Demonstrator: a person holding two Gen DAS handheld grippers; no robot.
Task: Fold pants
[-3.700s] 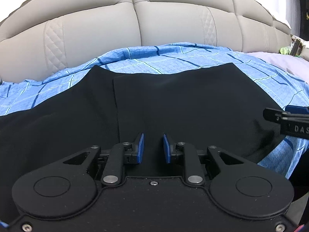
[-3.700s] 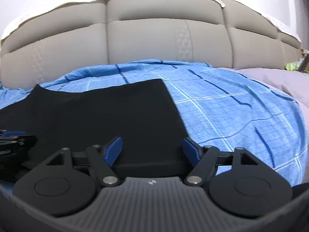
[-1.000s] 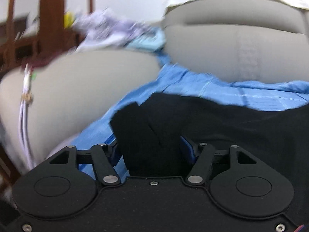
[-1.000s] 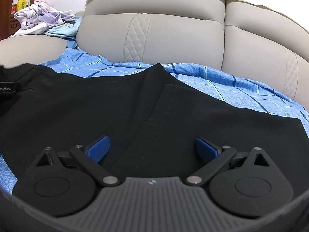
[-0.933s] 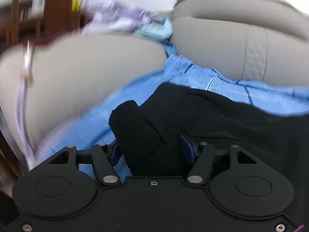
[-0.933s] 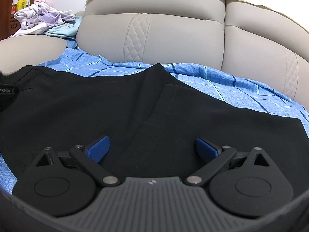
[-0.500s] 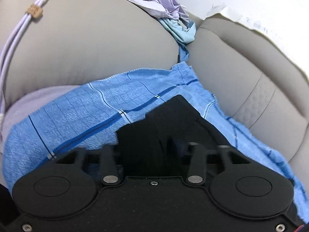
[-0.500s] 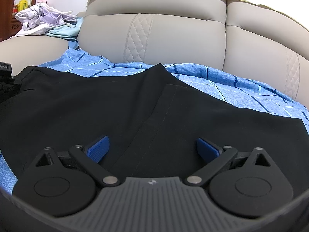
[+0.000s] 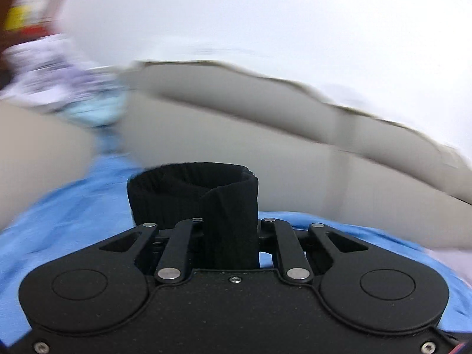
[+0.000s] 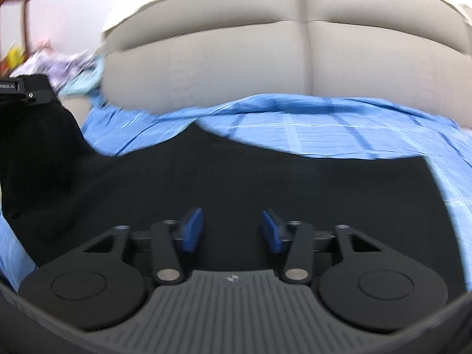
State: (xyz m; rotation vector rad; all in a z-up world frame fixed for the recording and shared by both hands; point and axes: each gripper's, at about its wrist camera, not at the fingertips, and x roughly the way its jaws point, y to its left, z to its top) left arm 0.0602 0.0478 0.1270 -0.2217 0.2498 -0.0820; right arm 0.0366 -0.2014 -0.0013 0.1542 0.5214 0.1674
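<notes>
The black pants (image 10: 265,183) lie spread on a blue checked sheet (image 10: 339,129). My left gripper (image 9: 230,236) is shut on a ribbed end of the pants (image 9: 194,191), which stands up in a curl above the hidden pads. In the right wrist view the left gripper (image 10: 17,91) is raised at the far left, with black cloth hanging from it. My right gripper (image 10: 232,231) hovers low over the middle of the pants. Its jaws are closing, the blue pads (image 10: 191,233) are still apart, and black cloth lies under and between them, ungripped.
A grey padded sofa back (image 10: 265,67) rises behind the sheet. A heap of light clothes (image 10: 67,67) lies on the left armrest, with brown wooden furniture (image 10: 23,14) behind it. Bare blue sheet lies right of the pants.
My left gripper has shut on the pants' end and lifted it off the sheet. The right gripper's pads have come closer together and its view has swung right along the sofa.
</notes>
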